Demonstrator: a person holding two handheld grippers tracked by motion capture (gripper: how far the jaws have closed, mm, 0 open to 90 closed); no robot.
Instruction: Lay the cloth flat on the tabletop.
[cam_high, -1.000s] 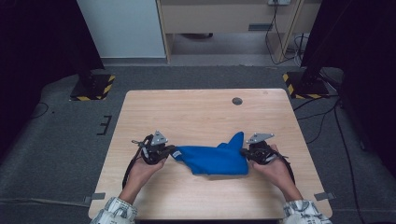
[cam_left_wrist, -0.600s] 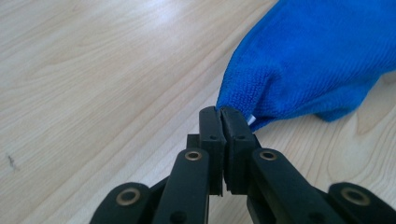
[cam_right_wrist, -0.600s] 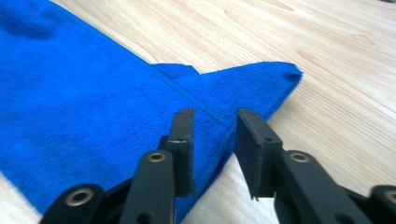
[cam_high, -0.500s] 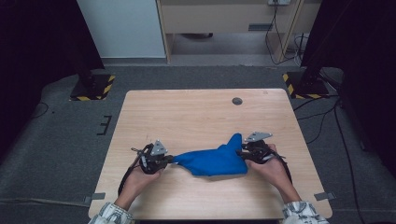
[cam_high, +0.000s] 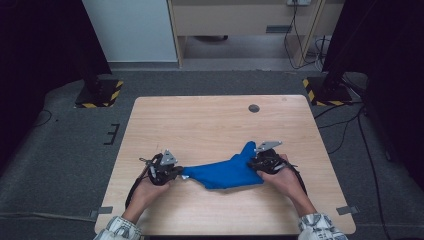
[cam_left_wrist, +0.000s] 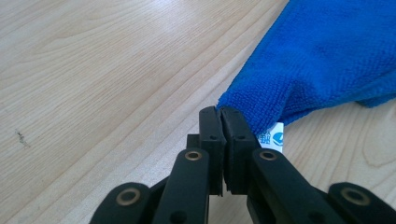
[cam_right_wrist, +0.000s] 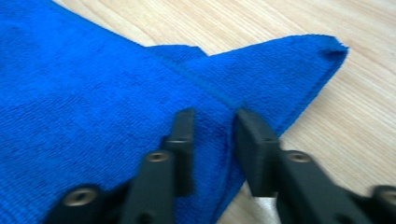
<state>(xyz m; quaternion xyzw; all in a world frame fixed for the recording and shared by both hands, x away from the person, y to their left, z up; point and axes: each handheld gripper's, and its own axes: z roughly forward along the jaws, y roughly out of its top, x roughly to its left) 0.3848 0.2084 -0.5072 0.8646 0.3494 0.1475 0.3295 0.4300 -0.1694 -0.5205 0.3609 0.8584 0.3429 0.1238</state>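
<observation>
While the blue cloth (cam_high: 226, 172) lay bunched on the near half of the table (cam_high: 210, 120), both grippers were at its ends. In the high view the left gripper (cam_high: 176, 171) was at the cloth's left tip and the right gripper (cam_high: 253, 162) at its right side, where one corner stood up a little. In the left gripper view the jaws were pressed together on a corner of the cloth (cam_left_wrist: 322, 60), and a small white label (cam_left_wrist: 273, 139) showed just beside them. In the right gripper view the jaws stood a narrow gap apart over the edge of the cloth (cam_right_wrist: 93, 88), with cloth between them; they had just been closing. I could not tell if their pads already pressed on it.
</observation>
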